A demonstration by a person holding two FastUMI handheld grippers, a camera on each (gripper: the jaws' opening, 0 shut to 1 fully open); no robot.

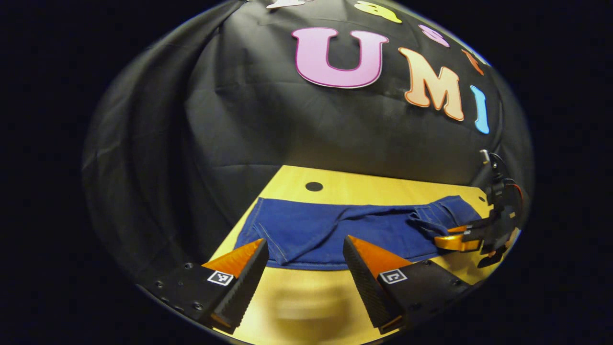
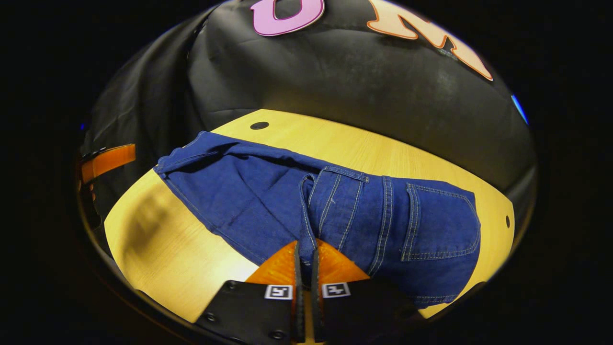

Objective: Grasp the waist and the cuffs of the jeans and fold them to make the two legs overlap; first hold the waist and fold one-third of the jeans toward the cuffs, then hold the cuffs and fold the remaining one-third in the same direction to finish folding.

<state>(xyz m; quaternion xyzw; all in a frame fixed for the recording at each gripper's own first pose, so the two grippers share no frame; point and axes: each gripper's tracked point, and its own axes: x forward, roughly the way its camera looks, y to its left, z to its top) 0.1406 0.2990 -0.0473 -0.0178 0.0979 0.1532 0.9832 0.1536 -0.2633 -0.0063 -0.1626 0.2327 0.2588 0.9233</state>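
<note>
In the left gripper view, the left gripper (image 1: 304, 249) hangs just above the near edge of the wooden table (image 1: 364, 189), its jaws spread wide with nothing between them. The blue jeans (image 1: 335, 230) lie flat across the tabletop just beyond the fingertips — the cuff end to the left, the waist end off to the right. A small dark round hole (image 1: 313, 186) sits in the table behind the jeans. At the right edge the right gripper (image 1: 459, 237) meets the denim at the waist end.

In the right gripper view, the right gripper (image 2: 306, 249) has its jaws pressed nearly together, pinching a raised ridge of denim at the waist of the jeans (image 2: 268, 191). A back pocket (image 2: 440, 223) lies flat to the right of the pinch — the legs stretch away to the upper left. The left gripper (image 2: 106, 162) shows at the far left edge.
</note>
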